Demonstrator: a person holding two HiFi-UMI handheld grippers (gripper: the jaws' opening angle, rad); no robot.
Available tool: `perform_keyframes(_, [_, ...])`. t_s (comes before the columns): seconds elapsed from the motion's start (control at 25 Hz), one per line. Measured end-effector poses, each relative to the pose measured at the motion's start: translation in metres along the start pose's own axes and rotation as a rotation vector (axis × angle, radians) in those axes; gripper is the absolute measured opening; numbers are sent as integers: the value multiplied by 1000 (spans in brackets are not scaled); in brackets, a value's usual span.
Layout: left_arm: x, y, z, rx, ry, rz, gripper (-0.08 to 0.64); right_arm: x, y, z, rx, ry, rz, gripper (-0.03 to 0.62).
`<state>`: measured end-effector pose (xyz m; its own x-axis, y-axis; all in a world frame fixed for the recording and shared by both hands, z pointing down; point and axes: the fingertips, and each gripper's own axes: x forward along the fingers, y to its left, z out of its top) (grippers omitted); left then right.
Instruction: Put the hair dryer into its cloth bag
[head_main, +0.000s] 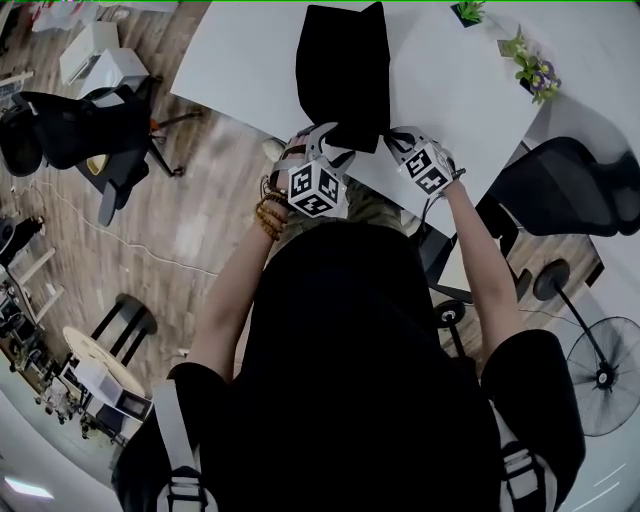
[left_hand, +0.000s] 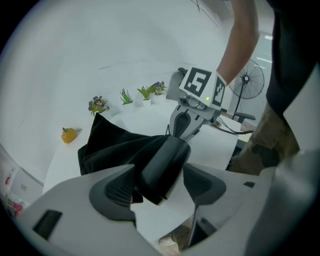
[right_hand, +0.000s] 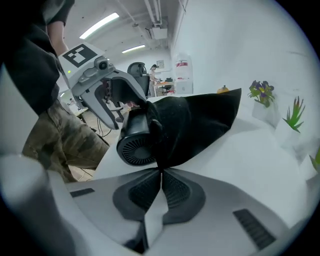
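Two weak points noted: a thin pinch on cloth, and an unclamped dryer
Hair dryer (right_hand: 135, 142) is seen partly inside the cloth bag (head_main: 342, 70), its grille end bare at the mouth, close to the 6 o'clock edge of the table (head_main: 240, 60); right gripper (right_hand: 161, 180) jaws are closed together on the bag's hem, where a hard tug could pull the thin cloth free; left gripper (left_hand: 159, 181) jaws stand apart about the dryer body, not clamped, so it could be slid out or tipped off the edge
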<state>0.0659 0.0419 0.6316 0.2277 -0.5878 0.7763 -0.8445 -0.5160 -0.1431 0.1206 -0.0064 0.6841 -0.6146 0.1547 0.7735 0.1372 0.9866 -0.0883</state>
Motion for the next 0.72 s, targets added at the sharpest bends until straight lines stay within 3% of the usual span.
perform_keyframes(0.08, [-13,6,-17,-49,-24,20,307,0,-5,-2,17,-3,-24,34])
perform_keyframes(0.28, [-20,42,-101,-335,95,170,305,1,-3,-1,17,-12,-45,34])
perform_keyframes(0.48, [1,50,-88,-419,40,144,298,6,8,2,25,1,-34,34])
perform_keyframes(0.56, [8,51,-83,-444,30,138,207,6,11,4,23,-5,-39,34])
perform_keyframes(0.72, [20,56,-81,-488,31,150,165,7,11,5,21,-16,-62,34])
